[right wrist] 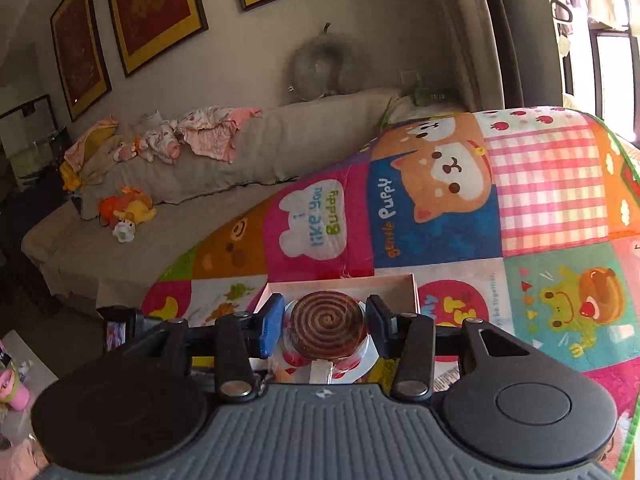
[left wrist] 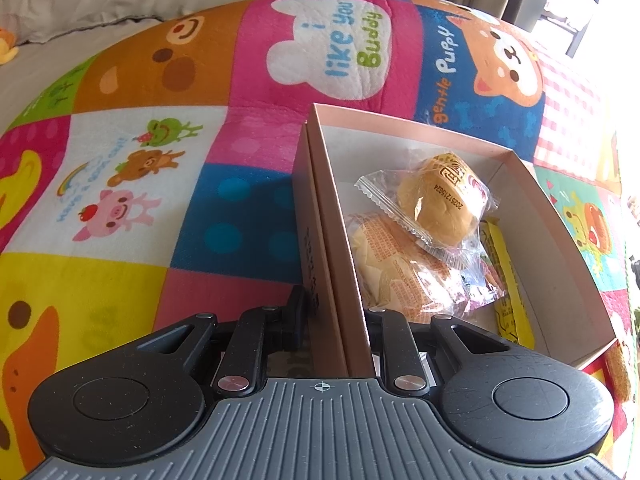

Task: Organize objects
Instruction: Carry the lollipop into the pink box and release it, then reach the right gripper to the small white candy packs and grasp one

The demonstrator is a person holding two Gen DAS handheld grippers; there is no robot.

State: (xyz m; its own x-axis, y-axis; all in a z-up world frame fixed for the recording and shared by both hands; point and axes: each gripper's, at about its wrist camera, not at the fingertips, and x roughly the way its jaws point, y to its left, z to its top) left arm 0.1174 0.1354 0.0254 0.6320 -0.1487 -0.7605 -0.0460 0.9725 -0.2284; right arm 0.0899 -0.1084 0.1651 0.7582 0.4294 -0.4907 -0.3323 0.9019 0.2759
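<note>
A pink cardboard box (left wrist: 552, 248) lies open on the patchwork blanket (left wrist: 132, 184). Inside it rest a wrapped round bun (left wrist: 438, 204), a second wrapped bun (left wrist: 404, 272) beneath it and a yellow packet (left wrist: 506, 292). My left gripper (left wrist: 338, 312) is shut on the box's near left wall, one finger outside and one inside. In the right wrist view my right gripper (right wrist: 326, 326) is shut on a wrapped brown spiral lollipop (right wrist: 328, 326), held above the blanket. The box's far rim (right wrist: 348, 284) shows just behind the lollipop.
A grey couch (right wrist: 240, 148) with baby clothes (right wrist: 208, 132) and soft toys (right wrist: 126, 210) runs along the wall behind the blanket. Framed pictures (right wrist: 156, 8) hang above it. A neck pillow (right wrist: 324, 66) sits on the couch back.
</note>
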